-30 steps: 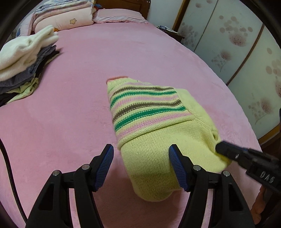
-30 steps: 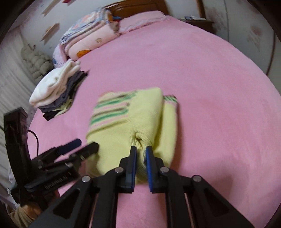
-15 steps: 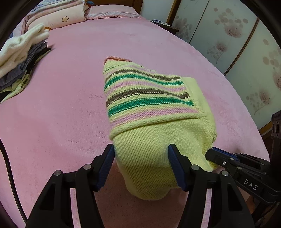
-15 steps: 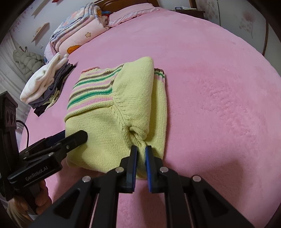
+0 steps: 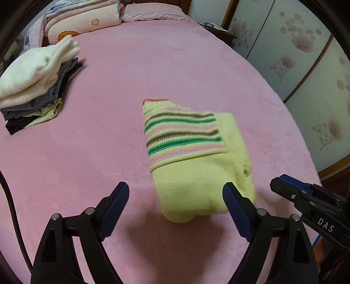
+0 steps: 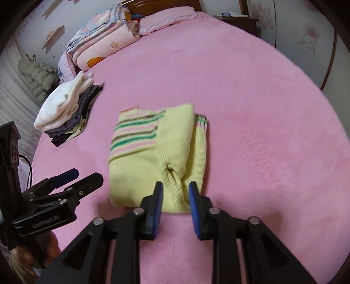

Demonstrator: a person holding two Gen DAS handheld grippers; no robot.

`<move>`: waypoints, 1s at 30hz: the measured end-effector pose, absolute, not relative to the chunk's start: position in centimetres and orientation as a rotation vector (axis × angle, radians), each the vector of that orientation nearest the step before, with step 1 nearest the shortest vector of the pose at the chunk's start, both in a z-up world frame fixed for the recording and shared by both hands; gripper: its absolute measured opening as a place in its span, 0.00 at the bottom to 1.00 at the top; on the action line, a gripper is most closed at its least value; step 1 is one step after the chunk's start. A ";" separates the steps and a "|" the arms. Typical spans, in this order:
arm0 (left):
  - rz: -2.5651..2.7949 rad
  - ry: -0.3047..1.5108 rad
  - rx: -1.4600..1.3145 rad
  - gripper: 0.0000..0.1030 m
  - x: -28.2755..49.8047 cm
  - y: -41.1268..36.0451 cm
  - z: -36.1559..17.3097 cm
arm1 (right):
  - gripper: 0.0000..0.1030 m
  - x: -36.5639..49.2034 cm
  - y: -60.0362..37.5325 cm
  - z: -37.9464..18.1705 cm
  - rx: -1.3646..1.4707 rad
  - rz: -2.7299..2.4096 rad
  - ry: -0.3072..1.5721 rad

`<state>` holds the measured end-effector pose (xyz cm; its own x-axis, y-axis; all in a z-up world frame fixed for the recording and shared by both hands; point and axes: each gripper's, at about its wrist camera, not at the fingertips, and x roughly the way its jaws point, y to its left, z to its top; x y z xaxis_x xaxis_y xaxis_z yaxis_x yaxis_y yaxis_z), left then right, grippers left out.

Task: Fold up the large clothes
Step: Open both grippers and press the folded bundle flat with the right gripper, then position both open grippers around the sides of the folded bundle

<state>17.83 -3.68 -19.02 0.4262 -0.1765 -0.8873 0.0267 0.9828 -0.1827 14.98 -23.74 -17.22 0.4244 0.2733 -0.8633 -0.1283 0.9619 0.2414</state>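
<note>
A yellow knitted sweater [image 5: 196,157] with green, pink and brown stripes lies folded into a compact bundle on the pink bed [image 5: 109,109]; it also shows in the right wrist view [image 6: 157,153]. My left gripper [image 5: 175,196] is open and empty, just short of the bundle's near end. My right gripper [image 6: 176,192] is open, its fingers on either side of a pinched fold at the near edge, apart from the cloth. The right gripper also shows at the right edge of the left wrist view [image 5: 288,183], and the left gripper at the left of the right wrist view [image 6: 83,177].
A stack of folded clothes [image 5: 37,87] topped by a white garment lies on the bed's left side. Folded quilts [image 6: 102,43] and a pillow [image 5: 153,13] lie at the headboard. A nightstand [image 6: 238,21] and sliding doors [image 5: 295,65] stand on the right.
My right gripper has opened and let go of the sweater's fold. Both grippers have drawn back from the bundle, and the left one has opened wider. The sweater rests on the bed.
</note>
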 end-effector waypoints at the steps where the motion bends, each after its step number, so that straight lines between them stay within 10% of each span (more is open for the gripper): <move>1: -0.124 1.119 -0.150 0.88 17.7 -3.7 -18.4 | 0.38 15.0 -23.7 -16.6 0.139 0.257 1.103; 13: -0.079 1.118 -0.259 0.99 19.2 -2.9 -14.5 | 0.77 16.5 -23.1 -11.1 0.108 0.329 1.082; 30: -0.037 1.139 -0.265 0.99 23.5 -2.8 -19.6 | 0.87 21.0 -23.2 -14.9 0.121 0.349 1.106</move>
<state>23.49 -2.76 -19.59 0.4218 -0.1638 -0.8918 -0.1049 0.9681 -0.2274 21.02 -23.21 -14.92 0.4004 0.3350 -0.8529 -0.2160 0.9390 0.2675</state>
